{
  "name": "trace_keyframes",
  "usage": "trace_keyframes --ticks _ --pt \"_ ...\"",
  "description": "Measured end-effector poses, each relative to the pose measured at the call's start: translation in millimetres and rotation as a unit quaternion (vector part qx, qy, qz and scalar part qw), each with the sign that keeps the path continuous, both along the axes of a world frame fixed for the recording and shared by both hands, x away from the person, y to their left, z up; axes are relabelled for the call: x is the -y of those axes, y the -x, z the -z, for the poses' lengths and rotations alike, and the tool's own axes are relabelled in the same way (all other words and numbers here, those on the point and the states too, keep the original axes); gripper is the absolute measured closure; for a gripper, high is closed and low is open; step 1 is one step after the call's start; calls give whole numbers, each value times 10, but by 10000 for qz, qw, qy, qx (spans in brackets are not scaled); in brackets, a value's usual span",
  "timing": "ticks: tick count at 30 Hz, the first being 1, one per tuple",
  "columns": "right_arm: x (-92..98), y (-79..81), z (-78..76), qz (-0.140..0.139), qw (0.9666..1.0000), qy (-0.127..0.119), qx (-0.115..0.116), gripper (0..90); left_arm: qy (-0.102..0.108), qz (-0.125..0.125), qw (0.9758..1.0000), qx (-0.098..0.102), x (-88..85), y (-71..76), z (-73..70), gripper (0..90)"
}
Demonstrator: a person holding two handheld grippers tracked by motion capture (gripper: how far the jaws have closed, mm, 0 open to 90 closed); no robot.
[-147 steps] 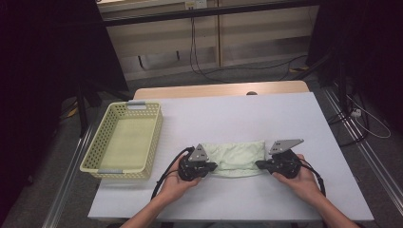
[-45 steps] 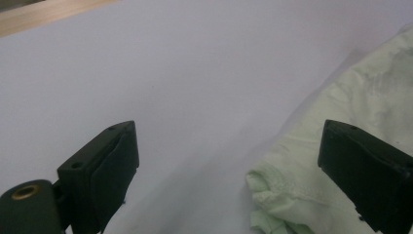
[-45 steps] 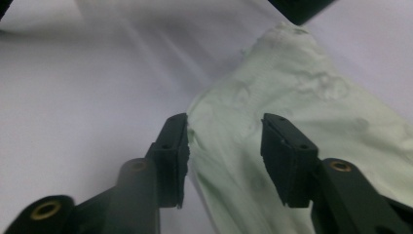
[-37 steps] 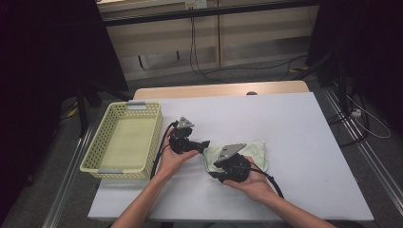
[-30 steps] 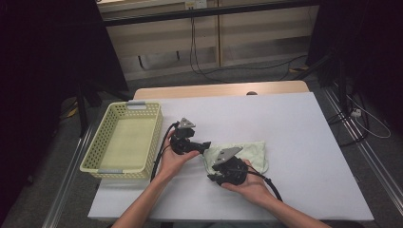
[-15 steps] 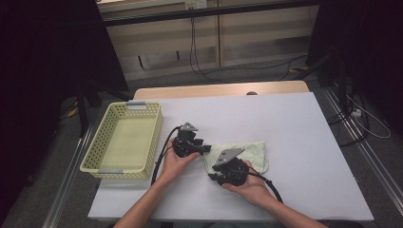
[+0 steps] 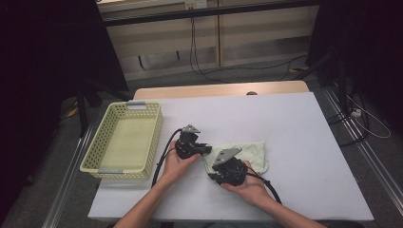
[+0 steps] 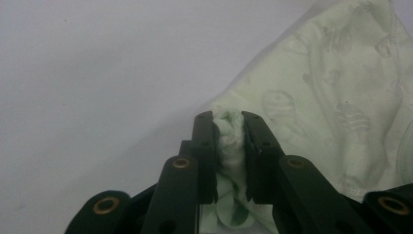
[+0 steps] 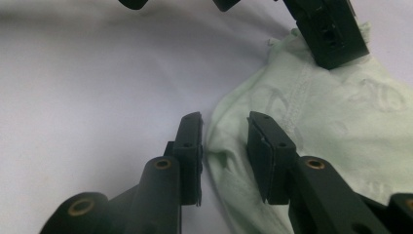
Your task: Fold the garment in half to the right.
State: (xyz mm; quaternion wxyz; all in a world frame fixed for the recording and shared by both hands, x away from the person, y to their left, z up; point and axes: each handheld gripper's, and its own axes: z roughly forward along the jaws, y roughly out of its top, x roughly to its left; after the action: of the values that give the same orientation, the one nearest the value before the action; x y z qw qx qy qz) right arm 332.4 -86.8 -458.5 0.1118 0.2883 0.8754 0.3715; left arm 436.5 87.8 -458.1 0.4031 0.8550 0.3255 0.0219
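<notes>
A pale green cloth lies folded on the white table. My left gripper is at the cloth's far left corner. Its jaws have just been closing, and in the left gripper view my left gripper is shut on a bunched corner of the cloth. My right gripper is at the near left corner. Its jaws have drawn in a little. In the right gripper view my right gripper pinches a puckered fold at the edge of the cloth.
A yellow perforated basket stands at the table's left side, with nothing showing inside. Black cables trail from both grippers towards the near edge. Bare table lies to the right of the cloth and behind it.
The cloth, spread wide earlier, is now folded over to the left. In the last second the left gripper slid right to the cloth's left corner and closed on it; the right stayed put.
</notes>
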Motion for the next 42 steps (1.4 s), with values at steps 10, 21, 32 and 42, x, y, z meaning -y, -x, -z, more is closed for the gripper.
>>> trace_keyframes --ticks 10,21,32,42 --pt "-43 10 -16 57 9999 141 33 747 220 -153 9996 45 -50 14 -50 785" --pt "-40 -3 -13 205 9997 122 71 880 278 -214 9994 37 -55 16 -59 784" --pt "-34 9 -31 153 9998 -138 -9 887 396 -217 9990 50 -99 56 -121 784" --pt "-49 9 -115 111 9990 -411 102 886 524 -373 9979 52 -205 53 -191 783"
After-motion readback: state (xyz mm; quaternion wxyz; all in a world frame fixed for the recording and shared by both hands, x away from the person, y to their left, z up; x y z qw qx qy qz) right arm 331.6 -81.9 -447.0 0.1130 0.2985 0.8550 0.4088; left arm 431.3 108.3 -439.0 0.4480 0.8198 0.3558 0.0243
